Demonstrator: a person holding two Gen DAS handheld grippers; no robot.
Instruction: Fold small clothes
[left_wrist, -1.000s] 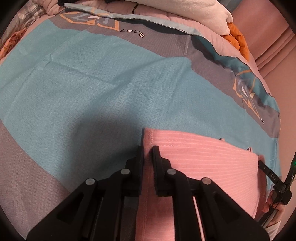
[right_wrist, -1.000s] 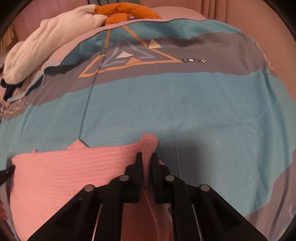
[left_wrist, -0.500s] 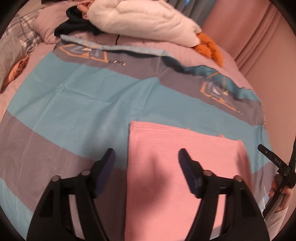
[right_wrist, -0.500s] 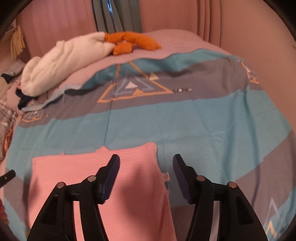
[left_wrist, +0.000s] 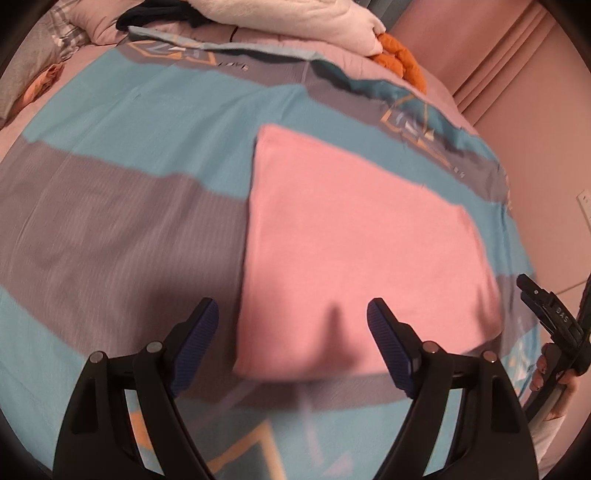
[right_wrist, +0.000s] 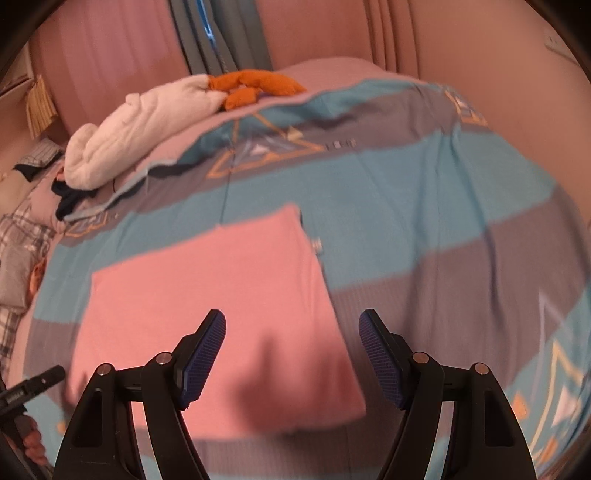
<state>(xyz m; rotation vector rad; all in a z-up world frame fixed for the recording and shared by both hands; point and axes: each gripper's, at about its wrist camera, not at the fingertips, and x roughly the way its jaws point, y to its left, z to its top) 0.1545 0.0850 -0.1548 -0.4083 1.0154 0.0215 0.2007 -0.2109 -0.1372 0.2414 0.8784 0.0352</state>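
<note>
I am holding my left gripper (left_wrist: 291, 325) above the bed with its fingers spread wide apart and nothing between them, and my right gripper (right_wrist: 291, 336) is hanging the same way, fingers parted and gripping nothing. The pink garment (left_wrist: 354, 254) is lying flat on the striped bedspread (left_wrist: 122, 206) as a neat folded rectangle, resting across the grey band and reaching into the teal band beyond it, toward the near edge of the bed rather than its far end. In my right wrist view the same pink garment (right_wrist: 218, 314) is sitting just ahead of my fingers, its right edge running beside a small white tag (right_wrist: 316, 245) that is poking out onto the bedspread (right_wrist: 424, 206). Both views are blurring, so I cannot make out the weave or any seams. At the far edge of the bed a white blanket (right_wrist: 144, 125) is lying bundled, with an orange cloth (right_wrist: 255, 85) touching its end and a dark item tucked under its other side. My right gripper's body is also showing at the right rim of the left view, well apart from the garment.
</note>
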